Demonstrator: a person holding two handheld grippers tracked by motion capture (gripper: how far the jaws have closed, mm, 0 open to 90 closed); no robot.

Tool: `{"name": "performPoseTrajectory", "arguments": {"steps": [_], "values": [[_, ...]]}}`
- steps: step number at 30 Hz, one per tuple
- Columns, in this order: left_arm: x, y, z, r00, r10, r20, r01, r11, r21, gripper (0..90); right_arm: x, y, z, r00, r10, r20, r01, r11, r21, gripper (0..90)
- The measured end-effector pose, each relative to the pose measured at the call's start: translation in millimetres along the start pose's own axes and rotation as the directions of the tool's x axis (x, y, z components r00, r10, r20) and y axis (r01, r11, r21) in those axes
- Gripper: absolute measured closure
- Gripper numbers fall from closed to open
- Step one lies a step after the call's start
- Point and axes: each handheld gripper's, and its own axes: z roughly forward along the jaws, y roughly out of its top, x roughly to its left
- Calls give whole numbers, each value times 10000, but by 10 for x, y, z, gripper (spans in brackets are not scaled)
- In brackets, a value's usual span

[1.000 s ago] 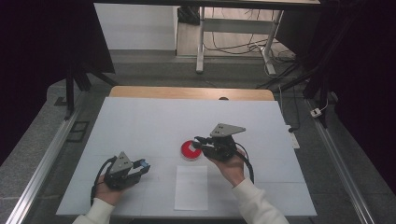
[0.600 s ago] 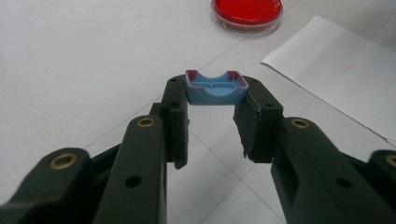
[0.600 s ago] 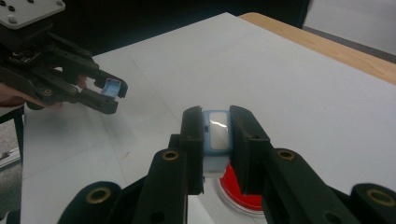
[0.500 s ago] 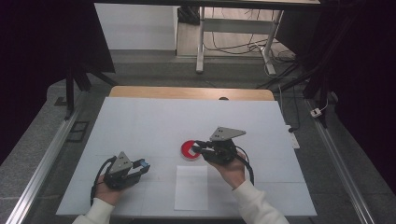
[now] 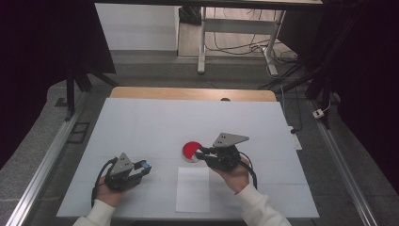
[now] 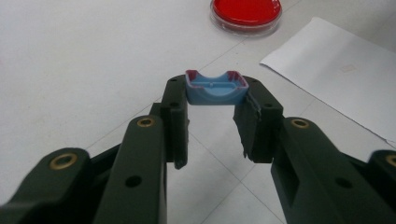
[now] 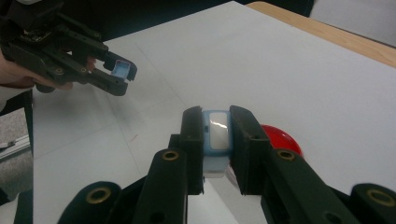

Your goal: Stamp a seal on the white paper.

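Note:
My left gripper hovers near the table's front left, shut on a small blue cap-like piece with a pink rim, held crosswise between its tips. My right gripper is beside a round red dish, shut on a pale blue and white piece that stands upright between its jaws. In the right gripper view the left gripper is at upper left with its blue piece, and the red dish peeks out behind the right jaw. The left gripper view has the dish at the top.
A white sheet of paper lies near the front edge between my hands, also in the left gripper view as the paper. The table has a white cover and a wooden far edge. Metal rails run along both sides.
The right gripper has drifted slightly toward the near edge with its piece still gripped. The left gripper has stayed put.

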Motion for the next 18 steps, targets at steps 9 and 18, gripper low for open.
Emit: {"name": "performPoseTrajectory", "arguments": {"steps": [9, 18], "values": [[-2, 2, -1, 10000, -16, -6, 16, 10000, -1, 655, 58, -20, 16, 9998, -119, -153, 120, 9999, 73, 755], [-9, 4, -2, 10000, -17, 5, 17, 10000, -25, 655, 143, -34, 23, 9989, -330, -329, 337, 9992, 202, 755]]}}
